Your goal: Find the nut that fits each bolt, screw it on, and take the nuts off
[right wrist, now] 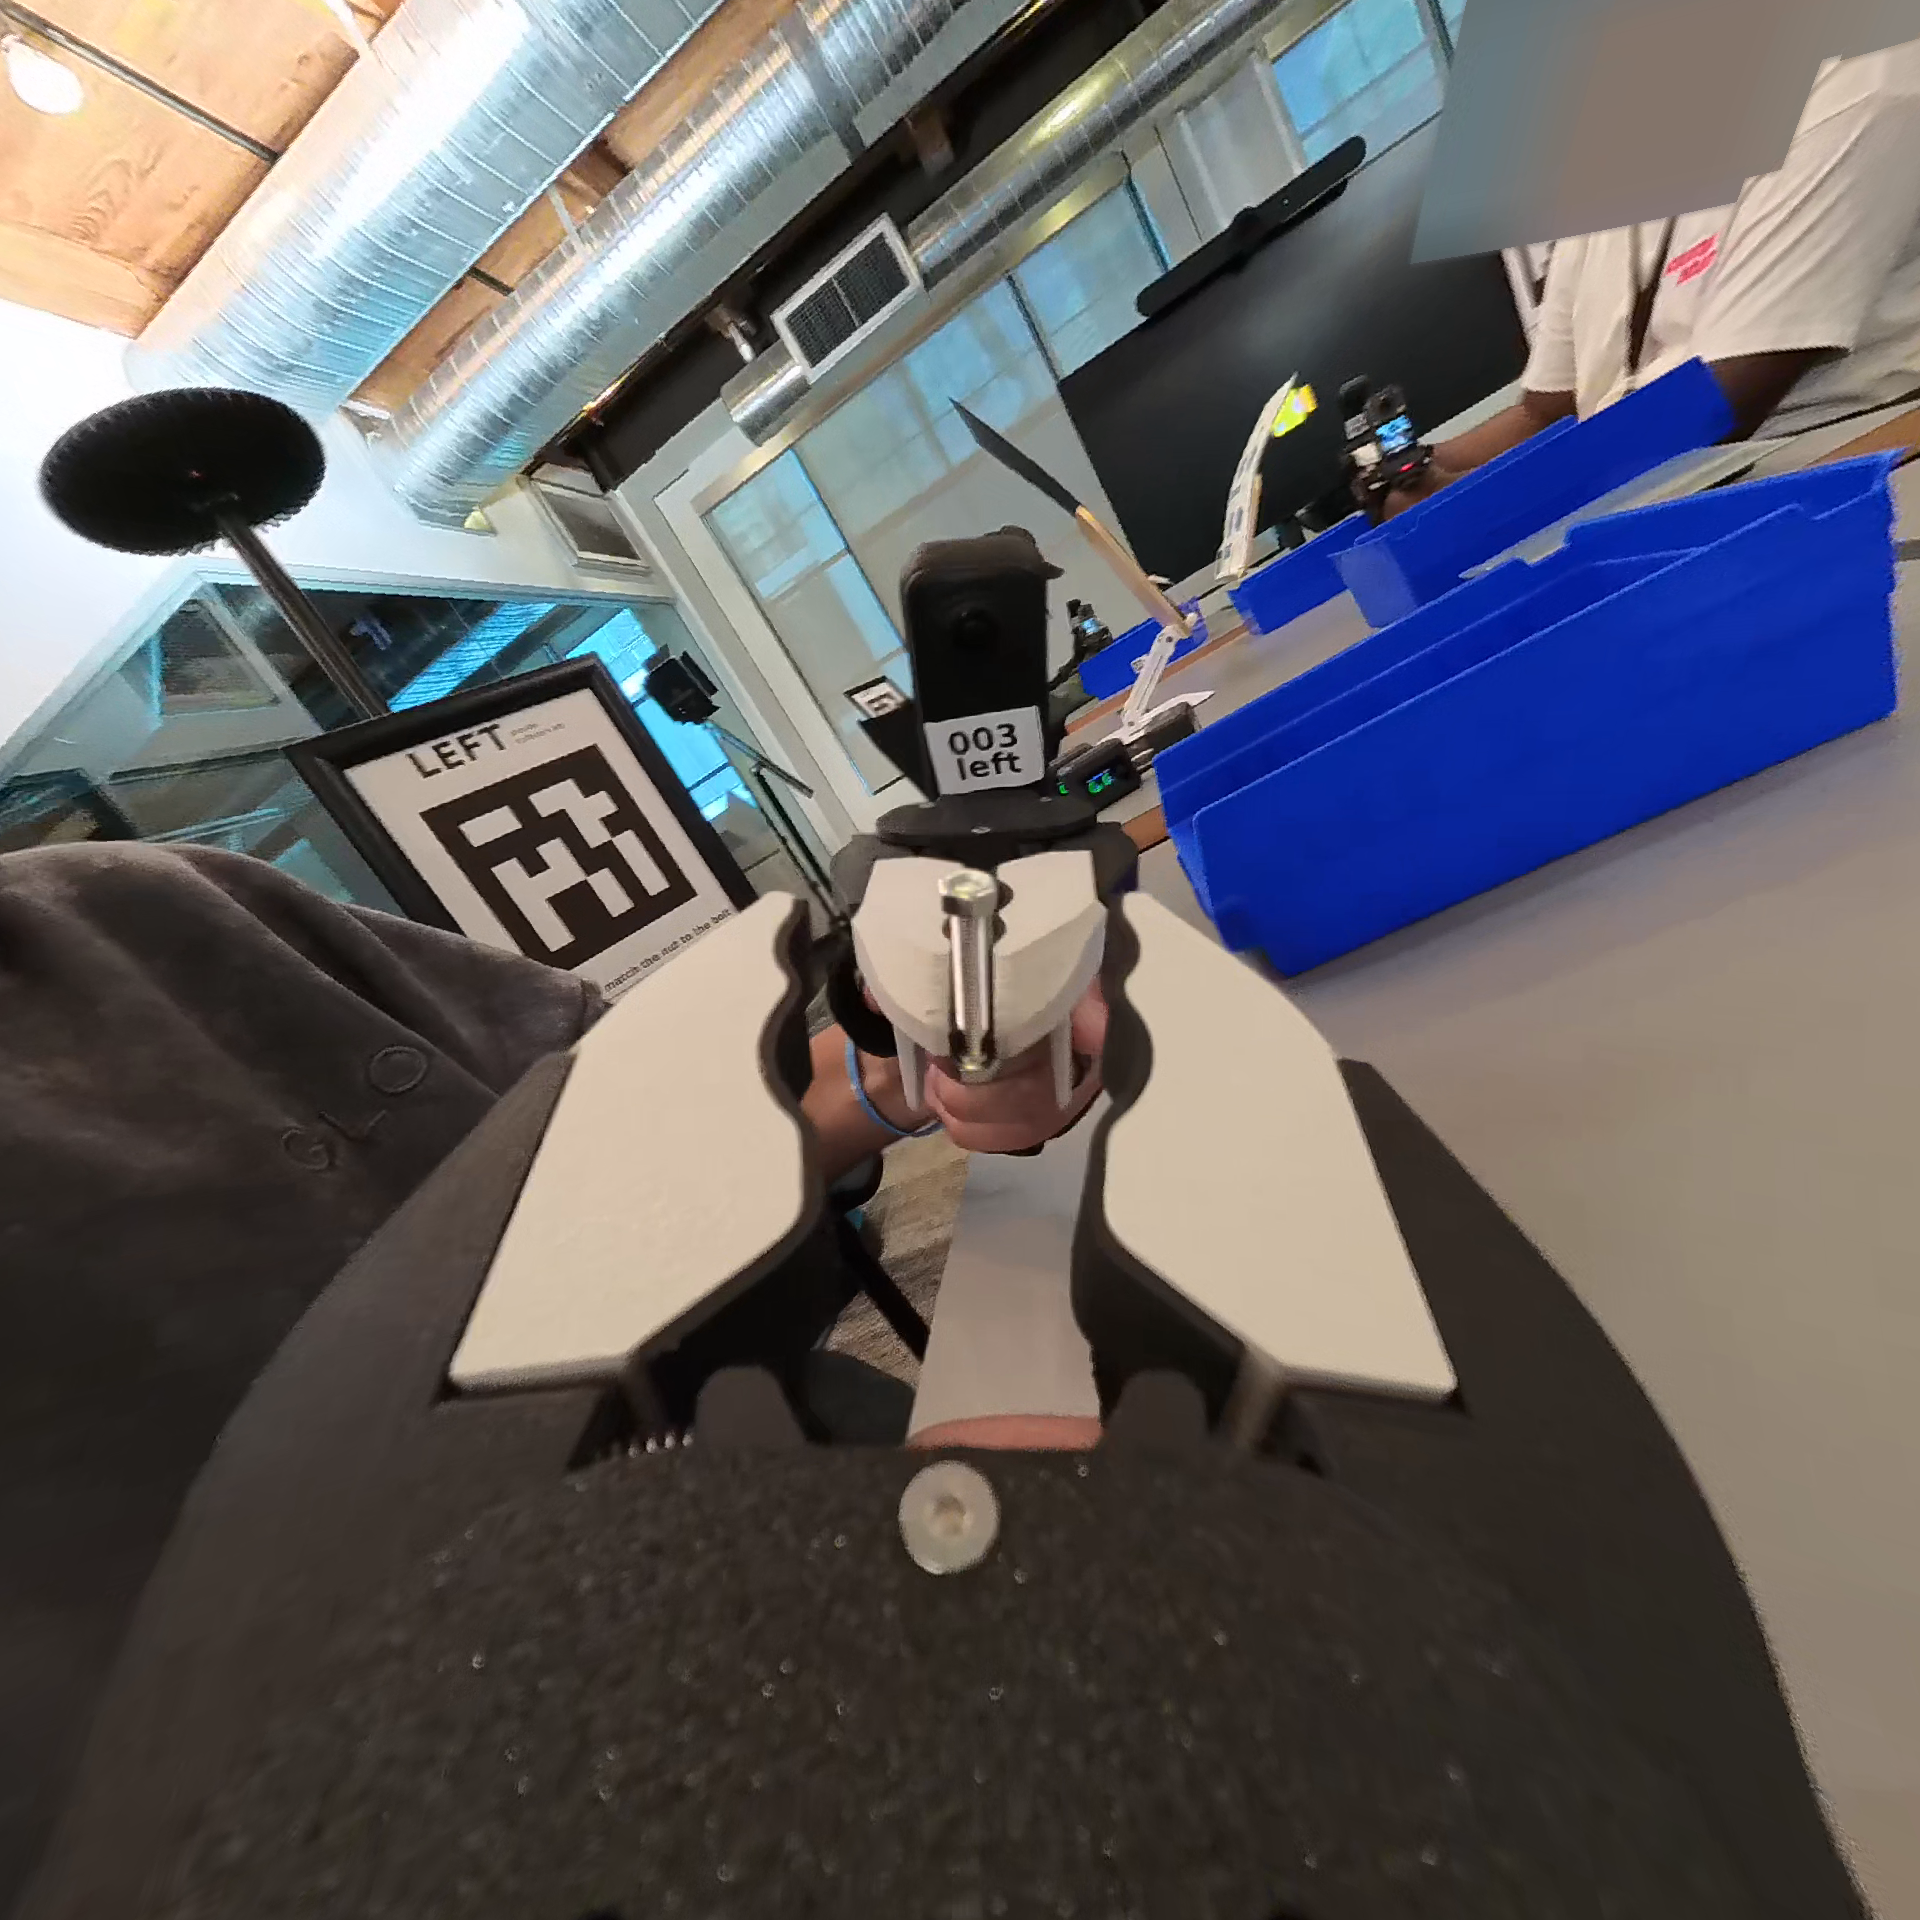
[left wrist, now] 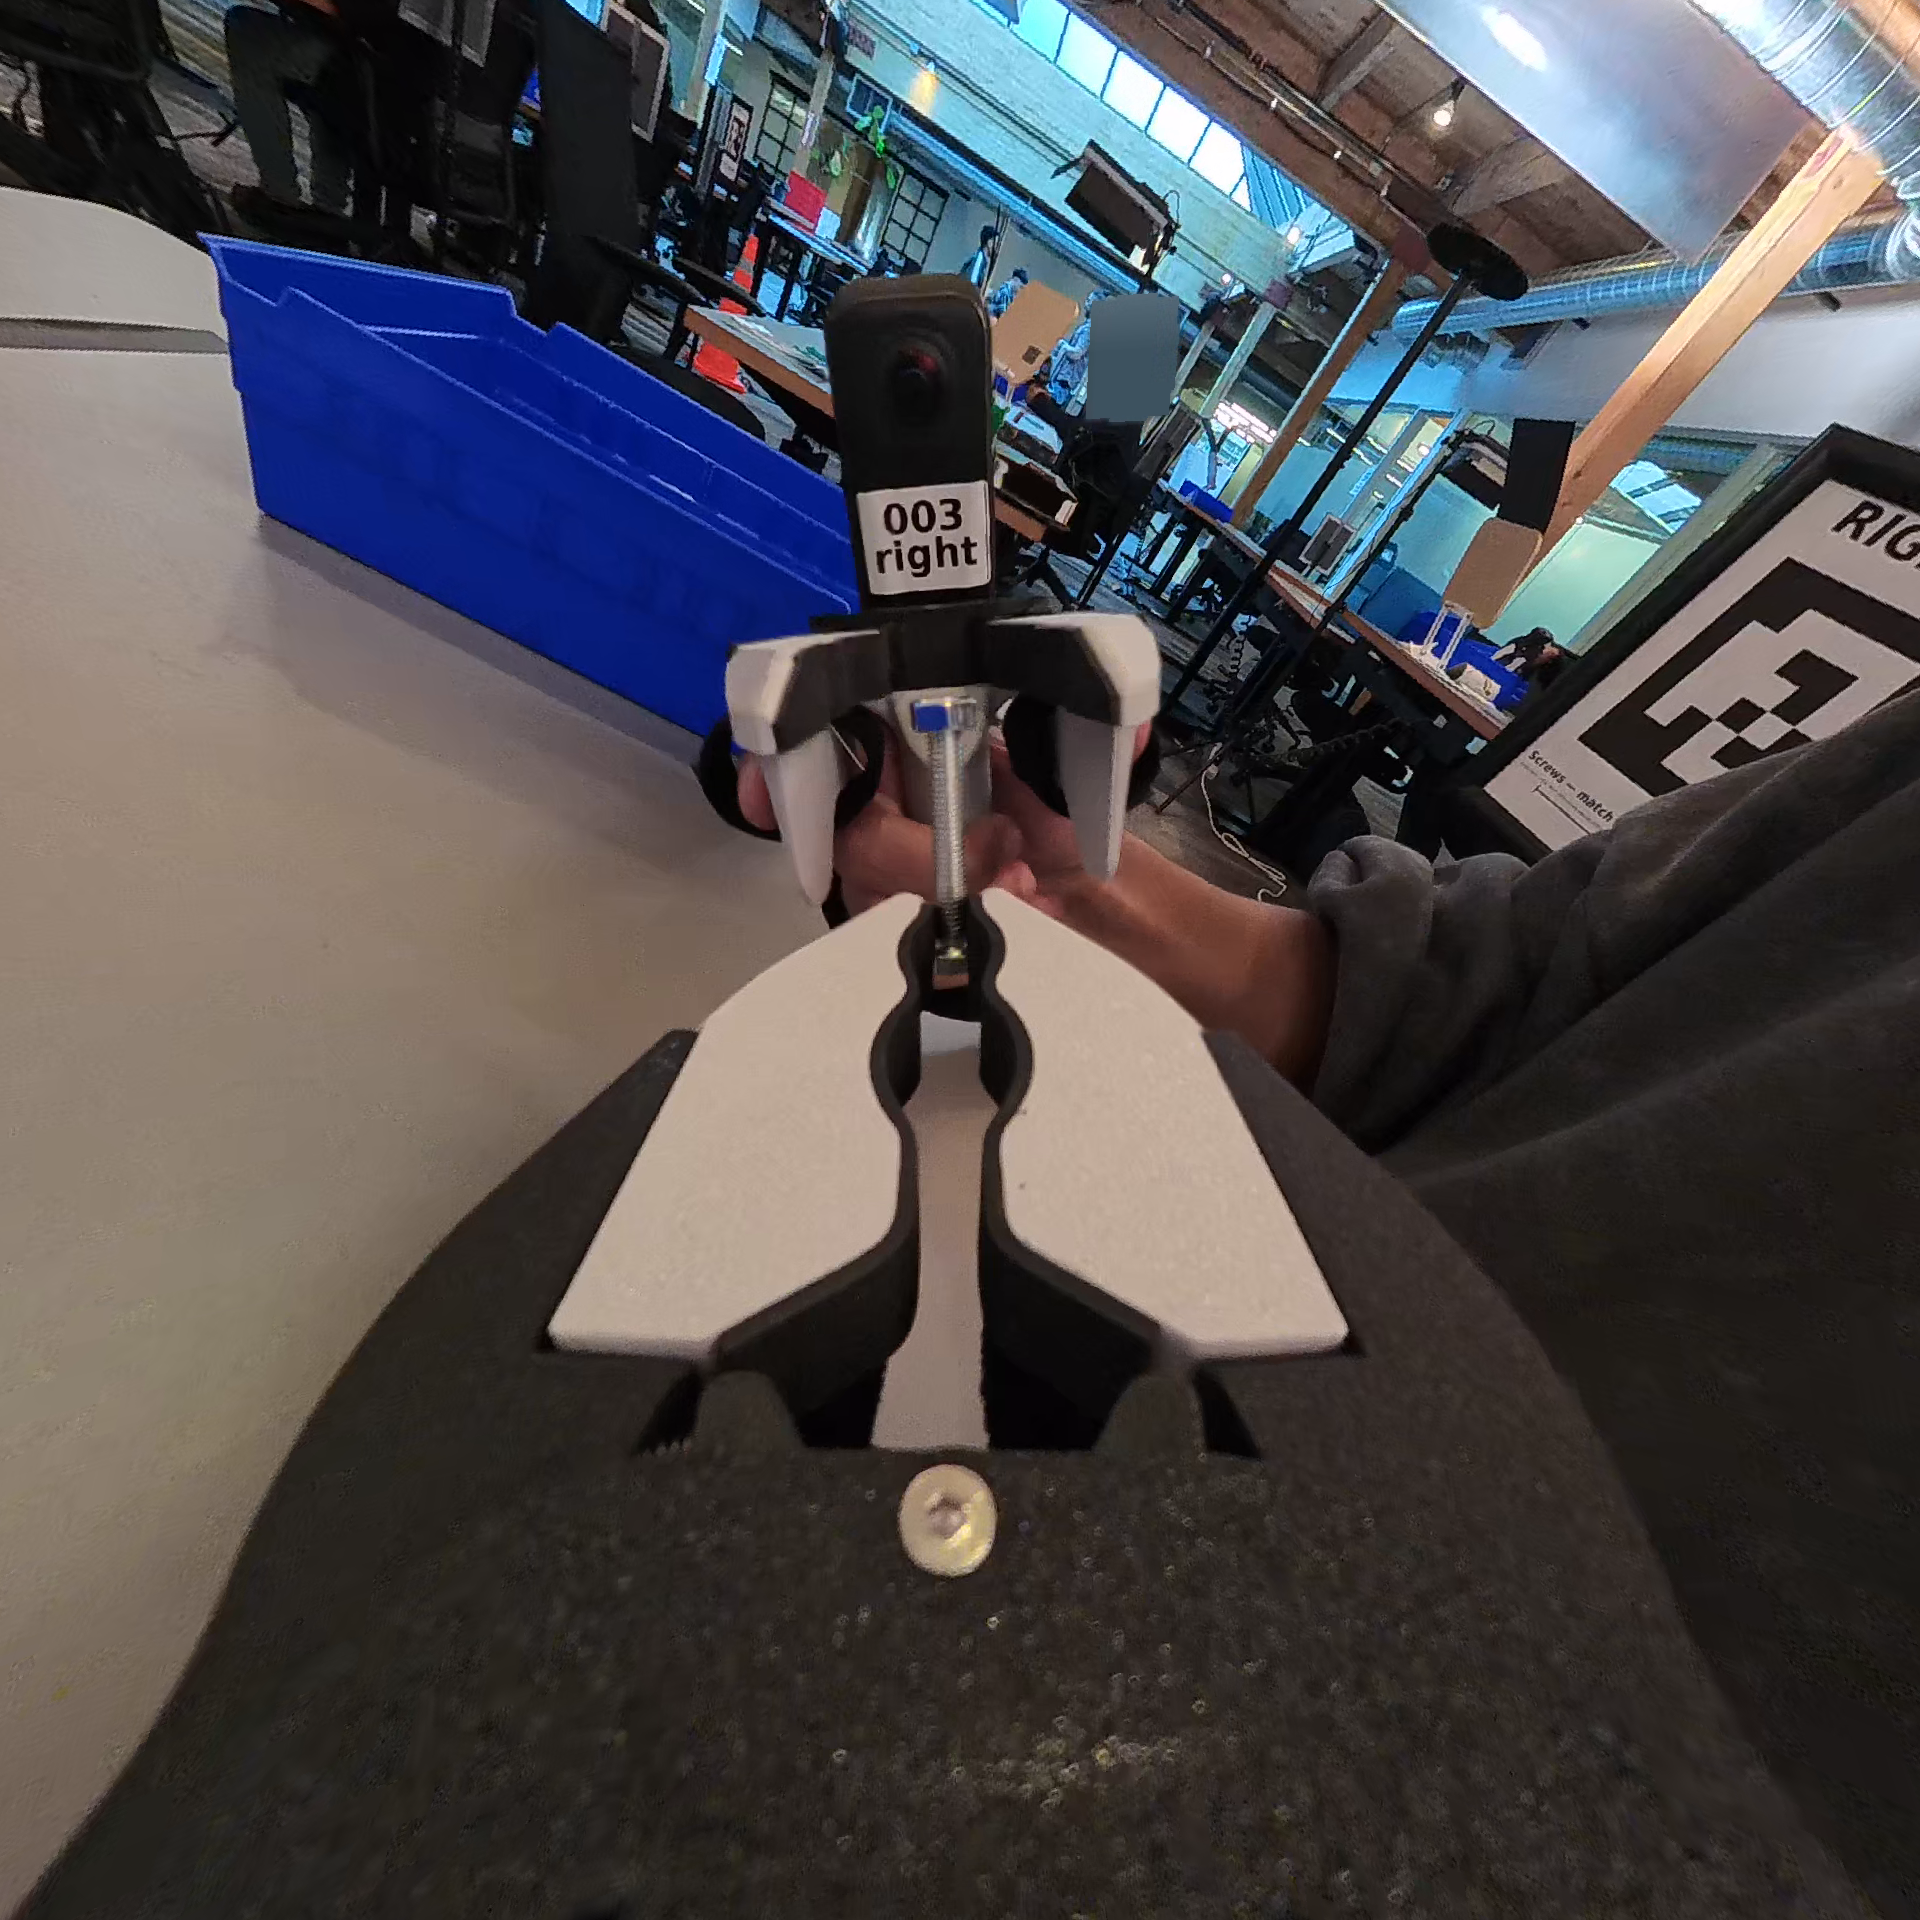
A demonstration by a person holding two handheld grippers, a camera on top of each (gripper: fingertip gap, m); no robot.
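Left wrist view | left gripper [left wrist: 951, 935] clamps bolt [left wrist: 952, 821] | right gripper [left wrist: 961, 862] spread

Our left gripper [left wrist: 951, 940] has two flat white fingers [left wrist: 821, 1122] with wavy black inner edges, seated in a grainy black body [left wrist: 935, 1714]. A silver countersunk screw [left wrist: 947, 1535] sits on the body's centre line. Our right gripper [right wrist: 961, 977] is built the same, with white fingers [right wrist: 665, 1174], a black body [right wrist: 935, 1714] and its own silver screw [right wrist: 949, 1524]. Each gripper carries a black camera [left wrist: 907, 390] on top, with a round lens and a white label [left wrist: 922, 538] below it. We wear a dark grey sleeve [left wrist: 1558, 1039] with a bunched cuff, and a thin blue band [right wrist: 878, 1107] at the left wrist.
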